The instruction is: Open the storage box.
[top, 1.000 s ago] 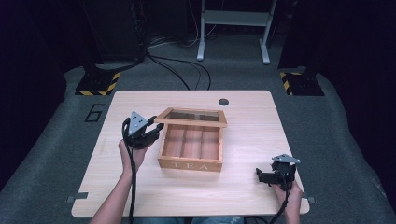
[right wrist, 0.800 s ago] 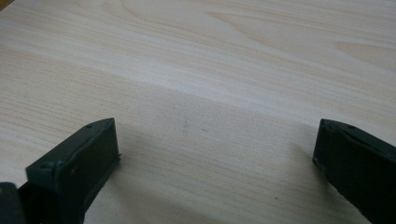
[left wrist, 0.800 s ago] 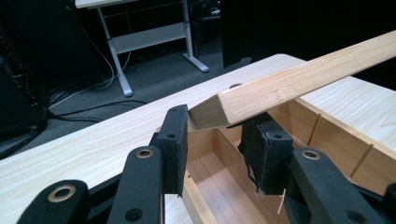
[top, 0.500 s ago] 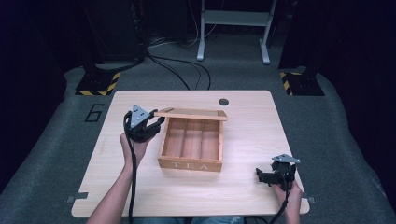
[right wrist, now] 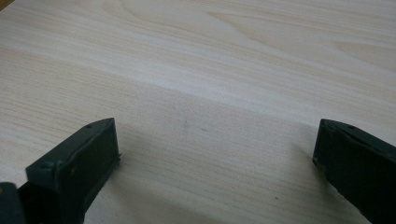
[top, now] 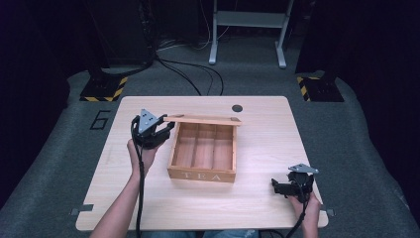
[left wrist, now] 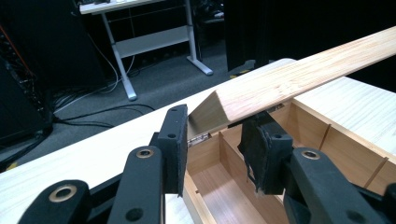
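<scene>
A wooden box [top: 203,174] marked TEA stands mid-table, its three bare compartments showing. Its lid [top: 203,120] is lifted, hinged along the far edge, and I see it nearly edge-on from above. My left gripper [top: 168,128] is at the lid's left end, shut on that corner. In the left gripper view the lid [left wrist: 299,79] runs off to the upper right from between my left gripper's [left wrist: 215,140] pads, above the open box [left wrist: 327,126]. My right gripper [top: 277,187] hovers low near the table's front right corner. Its jaws [right wrist: 215,154] stand open over bare wood.
The light wooden table [top: 277,134] has a small black round cap [top: 237,108] behind the box. On the dark floor beyond are cables, a white desk frame [top: 247,29] and two yellow-black striped bases [top: 104,88].
The lid has swung further up and back, from showing its framed face to nearly edge-on. My left gripper rose and moved slightly back with it. The right gripper stayed still.
</scene>
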`<state>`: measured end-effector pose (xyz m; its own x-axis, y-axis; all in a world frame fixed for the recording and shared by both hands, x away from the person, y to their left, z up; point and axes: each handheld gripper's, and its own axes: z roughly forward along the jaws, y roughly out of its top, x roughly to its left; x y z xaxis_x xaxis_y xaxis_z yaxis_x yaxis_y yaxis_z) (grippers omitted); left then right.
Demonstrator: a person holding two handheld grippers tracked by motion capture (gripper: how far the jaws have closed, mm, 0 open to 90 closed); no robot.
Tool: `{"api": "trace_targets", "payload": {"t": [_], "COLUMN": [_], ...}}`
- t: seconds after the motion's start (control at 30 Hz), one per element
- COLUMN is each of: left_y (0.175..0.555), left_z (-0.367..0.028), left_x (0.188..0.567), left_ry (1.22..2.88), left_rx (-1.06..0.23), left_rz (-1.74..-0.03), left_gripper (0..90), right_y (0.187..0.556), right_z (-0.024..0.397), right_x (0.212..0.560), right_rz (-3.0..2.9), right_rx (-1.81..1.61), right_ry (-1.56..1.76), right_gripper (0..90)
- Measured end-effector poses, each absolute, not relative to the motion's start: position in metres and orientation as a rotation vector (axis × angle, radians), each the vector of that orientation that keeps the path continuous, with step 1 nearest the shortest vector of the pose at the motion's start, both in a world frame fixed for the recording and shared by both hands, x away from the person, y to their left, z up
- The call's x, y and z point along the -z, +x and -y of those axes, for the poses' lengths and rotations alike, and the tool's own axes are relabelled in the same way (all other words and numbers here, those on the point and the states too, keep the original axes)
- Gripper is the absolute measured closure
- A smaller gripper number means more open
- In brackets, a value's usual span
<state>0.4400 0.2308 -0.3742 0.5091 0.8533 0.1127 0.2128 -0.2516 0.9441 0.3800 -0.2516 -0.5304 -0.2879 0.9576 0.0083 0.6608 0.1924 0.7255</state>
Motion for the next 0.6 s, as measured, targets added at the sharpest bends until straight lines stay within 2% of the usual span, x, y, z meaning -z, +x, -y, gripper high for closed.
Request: {"api": "trace_targets", "payload": {"t": [0.6], "left_y": [0.4442], "left_z": [-0.232], "left_x": [0.3702], "left_ry": [1.748], "left_rx": [-0.777], "left_rz": [-0.903], "left_gripper": [61.1], "right_y": [0.3803], "right_z": [0.2517], "right_x": [0.5304], "right_rz": [-2.025], "right_rx": [-0.872], "right_ry": [1.508], "right_gripper": [0.0]}}
